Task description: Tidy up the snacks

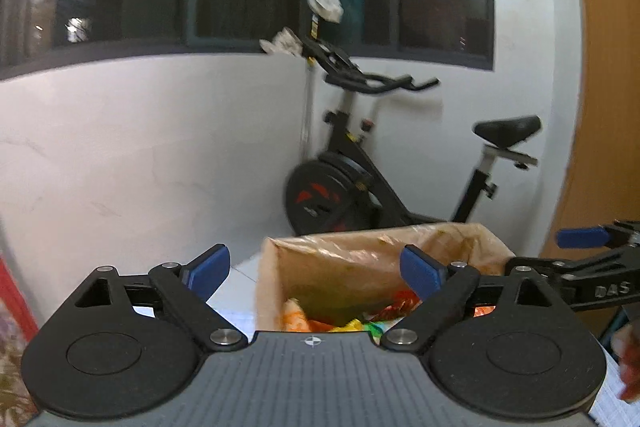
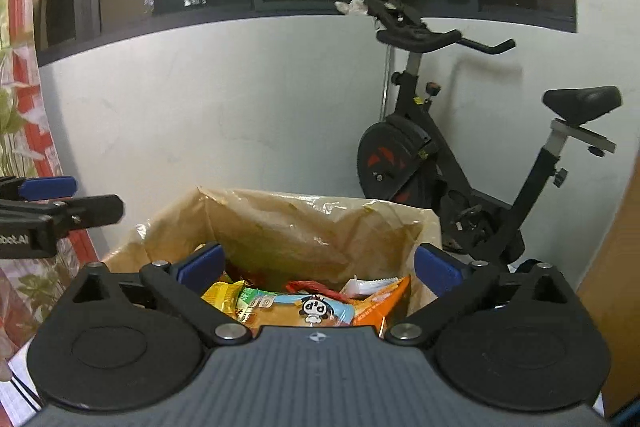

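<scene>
Right wrist view: your right gripper point(image 2: 318, 269) and left gripper point(image 1: 316, 273) stand spread and empty above the lined box point(image 2: 434, 227); snack packets point(image 2: 304, 301) inside look light, crinkly, probably slippery. Pinch a sealed edge.

Pale tiled floor point(image 1: 240, 269) carries open cardboard box point(image 2: 430, 227), lined with crinkled brown plastic, snack packets point(image 2: 304, 301) piled inside. Black exercise bike point(image 2: 440, 163) stands on same floor behind box, near white wall corner. What box rests on not clear.
</scene>
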